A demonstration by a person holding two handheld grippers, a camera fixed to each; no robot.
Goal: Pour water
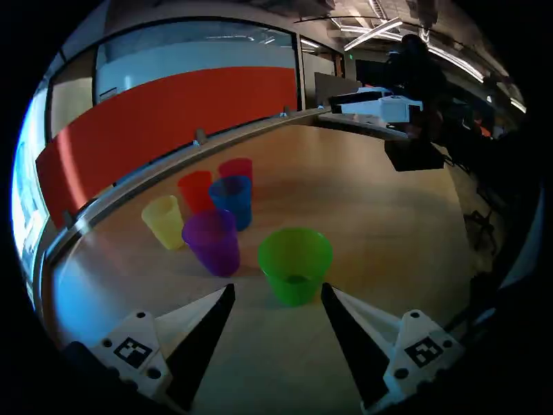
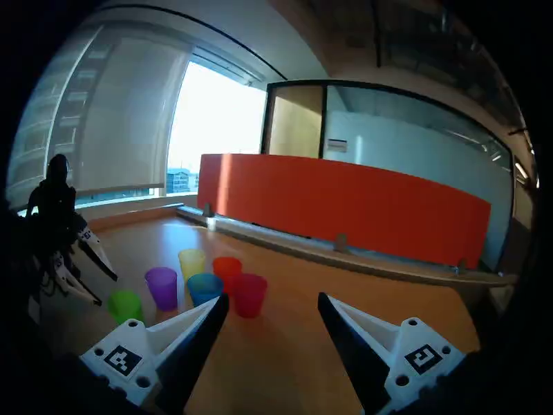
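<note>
Left gripper (image 1: 276, 289) and right gripper (image 2: 272, 297) gape empty; pinch the green cup (image 1: 295, 257) off-centre and you may tip it onto the purple cup (image 1: 213, 242).

In your left gripper view the purple cup (image 1: 213, 243) covers the foot of the blue cup (image 1: 232, 197), which in turn hides part of the orange cup (image 1: 193, 188) and the pink cup (image 1: 237, 167). You cannot tell from its dim inside whether the green cup (image 1: 295, 265) holds water. The person (image 1: 415, 66) at the far end of the bench (image 1: 387, 228) is only a dark shape. In your right gripper view one finger of your right tongs (image 2: 273, 297) cuts off the blue cup's base, and your left tongs (image 2: 108, 290) merge into shadow behind their tips.
</note>
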